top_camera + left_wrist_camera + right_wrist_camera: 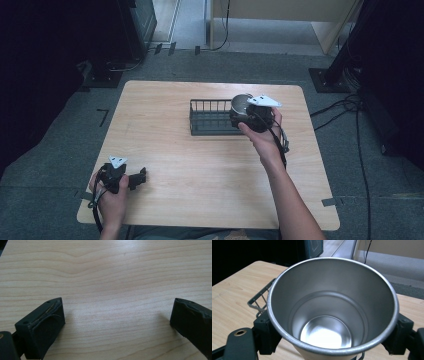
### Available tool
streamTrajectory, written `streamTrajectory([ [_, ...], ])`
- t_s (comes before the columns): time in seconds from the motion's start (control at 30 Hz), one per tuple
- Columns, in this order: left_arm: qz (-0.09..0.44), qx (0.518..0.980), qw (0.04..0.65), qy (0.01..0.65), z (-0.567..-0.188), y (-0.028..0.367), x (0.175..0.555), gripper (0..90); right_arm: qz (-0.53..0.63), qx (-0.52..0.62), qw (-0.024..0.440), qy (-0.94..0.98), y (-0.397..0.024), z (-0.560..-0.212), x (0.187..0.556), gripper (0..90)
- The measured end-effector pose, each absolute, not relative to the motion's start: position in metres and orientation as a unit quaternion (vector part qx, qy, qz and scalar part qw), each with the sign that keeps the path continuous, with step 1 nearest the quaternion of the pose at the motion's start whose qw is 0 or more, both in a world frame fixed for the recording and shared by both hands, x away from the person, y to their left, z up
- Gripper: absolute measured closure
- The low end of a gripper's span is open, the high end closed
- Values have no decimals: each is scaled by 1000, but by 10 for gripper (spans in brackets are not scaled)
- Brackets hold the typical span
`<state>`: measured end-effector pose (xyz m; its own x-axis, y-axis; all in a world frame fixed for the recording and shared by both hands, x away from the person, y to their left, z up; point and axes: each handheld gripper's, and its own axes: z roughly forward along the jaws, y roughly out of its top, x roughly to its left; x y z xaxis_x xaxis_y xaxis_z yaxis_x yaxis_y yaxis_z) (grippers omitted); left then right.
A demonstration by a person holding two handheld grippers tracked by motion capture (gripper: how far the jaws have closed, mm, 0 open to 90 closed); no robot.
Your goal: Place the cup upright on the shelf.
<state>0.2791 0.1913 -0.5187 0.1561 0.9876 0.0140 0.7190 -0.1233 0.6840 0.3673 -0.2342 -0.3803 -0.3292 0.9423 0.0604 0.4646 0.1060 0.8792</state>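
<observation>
A steel cup with a shiny empty inside is clamped between the two black jaws of my right gripper, which is shut on it. Seen from above, the cup hangs over the right end of a black wire basket at the back of the table, held by my right gripper. My left gripper rests near the table's front left corner. In the left gripper view, its jaws stand wide apart over bare wood, the left gripper open with nothing between them.
The wooden table stands on grey carpet. Cables run across the floor at the right, and dark equipment stands sit behind the table's far corners.
</observation>
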Motion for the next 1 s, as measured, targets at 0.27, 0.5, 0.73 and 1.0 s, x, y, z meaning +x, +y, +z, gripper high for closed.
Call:
streamTrajectory([
  [0.27,244,709,276,602,-519,191,279,0,425,516,278,690,-234,-379,382,181],
  [0.5,243,708,276,602,-519,191,279,0,421,529,279,683,-239,-385,396,181],
  [0.73,243,708,276,602,-519,191,279,0,419,537,282,676,-242,-392,407,181],
  [1.0,244,708,276,602,-519,191,279,0,412,538,288,677,-237,-398,421,181],
])
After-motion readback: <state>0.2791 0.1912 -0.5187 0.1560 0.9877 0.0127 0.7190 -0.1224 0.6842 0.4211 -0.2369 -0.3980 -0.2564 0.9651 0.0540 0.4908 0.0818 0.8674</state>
